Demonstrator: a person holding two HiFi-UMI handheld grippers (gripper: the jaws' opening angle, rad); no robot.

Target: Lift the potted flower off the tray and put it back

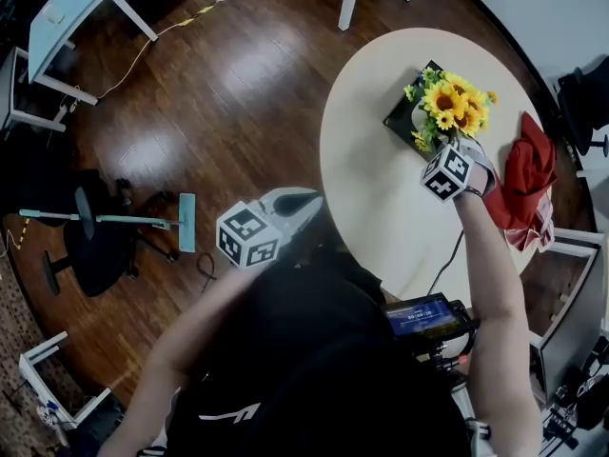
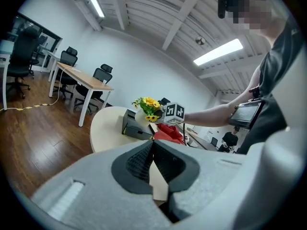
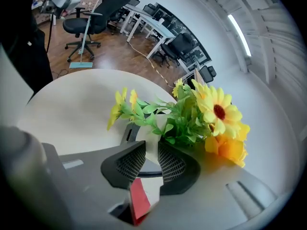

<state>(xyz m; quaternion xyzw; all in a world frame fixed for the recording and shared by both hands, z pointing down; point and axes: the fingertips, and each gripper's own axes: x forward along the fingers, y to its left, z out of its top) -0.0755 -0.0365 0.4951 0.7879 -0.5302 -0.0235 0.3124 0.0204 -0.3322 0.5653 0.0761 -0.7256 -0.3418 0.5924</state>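
Right gripper view shows the right gripper pinching just the white pot wall of the potted flower at the dark tray on the counter, so the top-heavy pot could tilt or slip; the left gripper, pressed together and empty, offers no support.
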